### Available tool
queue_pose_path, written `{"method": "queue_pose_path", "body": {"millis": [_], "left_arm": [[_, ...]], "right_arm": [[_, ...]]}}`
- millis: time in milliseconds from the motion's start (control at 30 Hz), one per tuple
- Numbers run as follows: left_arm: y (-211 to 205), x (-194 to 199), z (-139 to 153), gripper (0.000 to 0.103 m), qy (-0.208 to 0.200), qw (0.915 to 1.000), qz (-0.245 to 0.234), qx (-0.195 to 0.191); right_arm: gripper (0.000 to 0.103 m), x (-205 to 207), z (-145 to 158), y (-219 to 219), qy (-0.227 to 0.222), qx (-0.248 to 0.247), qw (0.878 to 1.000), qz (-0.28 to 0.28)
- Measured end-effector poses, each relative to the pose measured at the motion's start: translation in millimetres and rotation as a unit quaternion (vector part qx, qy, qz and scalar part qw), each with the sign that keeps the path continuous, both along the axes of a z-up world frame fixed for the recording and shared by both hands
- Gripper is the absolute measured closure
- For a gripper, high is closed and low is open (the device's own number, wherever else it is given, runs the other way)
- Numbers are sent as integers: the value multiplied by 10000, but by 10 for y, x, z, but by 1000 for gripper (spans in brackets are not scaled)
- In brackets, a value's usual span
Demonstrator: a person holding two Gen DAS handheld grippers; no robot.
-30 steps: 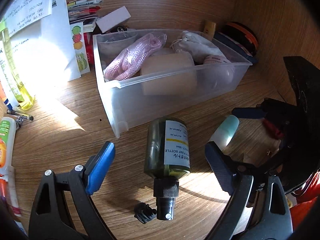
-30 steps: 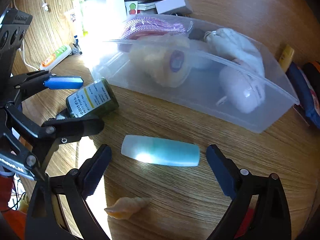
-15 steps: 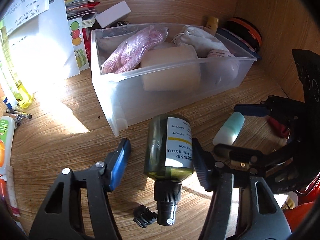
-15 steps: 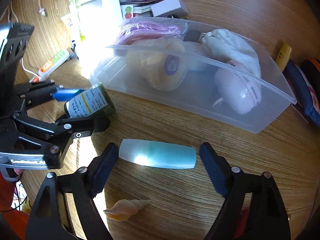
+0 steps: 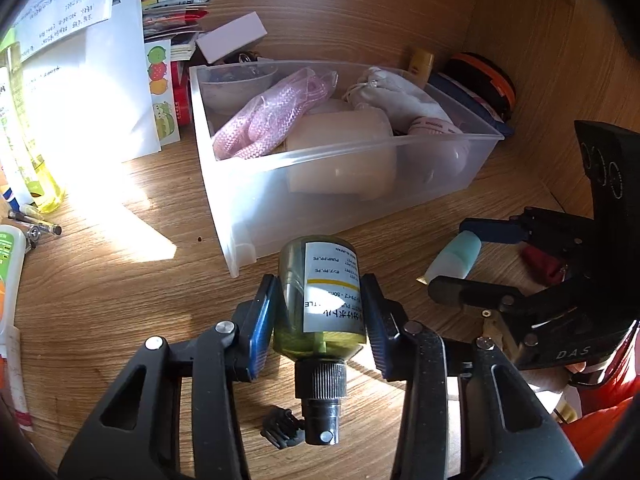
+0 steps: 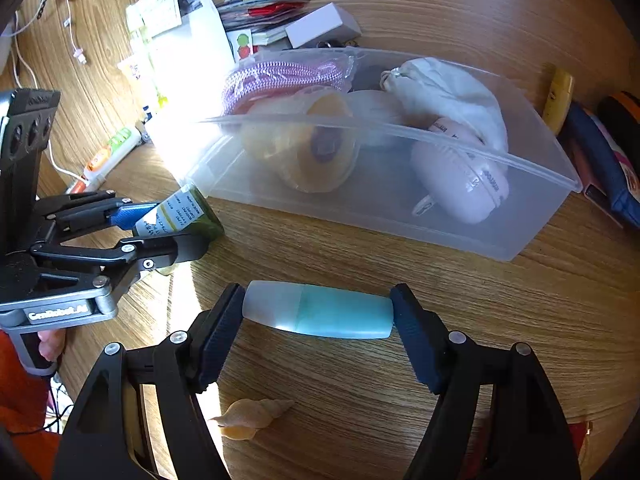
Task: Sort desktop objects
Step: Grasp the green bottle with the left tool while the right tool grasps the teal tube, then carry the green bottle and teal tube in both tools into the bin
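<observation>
The left gripper (image 5: 320, 316) was pressed against both sides of the green pump bottle (image 5: 320, 304), which lay on its side on the wooden desk (image 5: 100, 300) just in front of the near wall of the clear plastic bin (image 5: 352, 184), its black pump head pointing back toward the camera. A small black clip (image 5: 282, 432) was seen on the desk beside the pump head.

The right gripper (image 6: 318, 320) was closed lengthwise on the teal and white tube (image 6: 318, 311), one pad at each end, the tube lying flat on the desk in front of the bin's long side. A seashell (image 6: 252, 418) lay nearer the desk's front edge, behind the tube.

Inside the bin a pink rope (image 6: 280, 76), a roll of tape (image 6: 304, 144), a white cloth pouch (image 6: 444, 88) and a pale pink rounded device (image 6: 460, 176) were held. Papers (image 5: 80, 60) were propped at the bin's left end, and a white box (image 5: 232, 38) lay behind it.
</observation>
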State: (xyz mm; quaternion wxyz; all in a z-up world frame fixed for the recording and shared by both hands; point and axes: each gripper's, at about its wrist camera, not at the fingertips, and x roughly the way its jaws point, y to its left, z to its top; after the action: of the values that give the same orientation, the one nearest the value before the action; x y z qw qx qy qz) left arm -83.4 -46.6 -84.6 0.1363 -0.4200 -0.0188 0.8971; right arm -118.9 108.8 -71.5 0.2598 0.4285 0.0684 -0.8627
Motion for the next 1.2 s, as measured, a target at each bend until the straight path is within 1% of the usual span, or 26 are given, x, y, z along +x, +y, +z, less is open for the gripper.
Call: {"method": "queue_pose_path", "body": {"millis": [67,267,467,667,800,1000,1100,1200], "left_arm": [[-2,18,17,62,72,10000,36,-5],[54,82,72,62,285,9992,156,-215],[107,190,172,62,397,9990,132,-127],[113,252,323,62,569,9982,201,16],[112,264,382,62,562,9976,171,366],[222,241,512,62,730,9965,67,398],[280,166,592,62,832,9959,-15,348],[308,78,669,62,900,9952,-85,385]], "right_arm": [[32,7,17,13,45,-51,10000,-4],[32,51,84,40,242,-130,9996,-48],[32,105,230,74,449,-217,9988,25],[32,137,406,173,627,-377,9973,-39],[32,142,510,251,703,-544,9960,-98],[32,103,628,336,816,-656,9944,-174],[32,60,659,361,836,-657,9942,-166],[32,11,677,402,835,-702,9938,-197]]}}
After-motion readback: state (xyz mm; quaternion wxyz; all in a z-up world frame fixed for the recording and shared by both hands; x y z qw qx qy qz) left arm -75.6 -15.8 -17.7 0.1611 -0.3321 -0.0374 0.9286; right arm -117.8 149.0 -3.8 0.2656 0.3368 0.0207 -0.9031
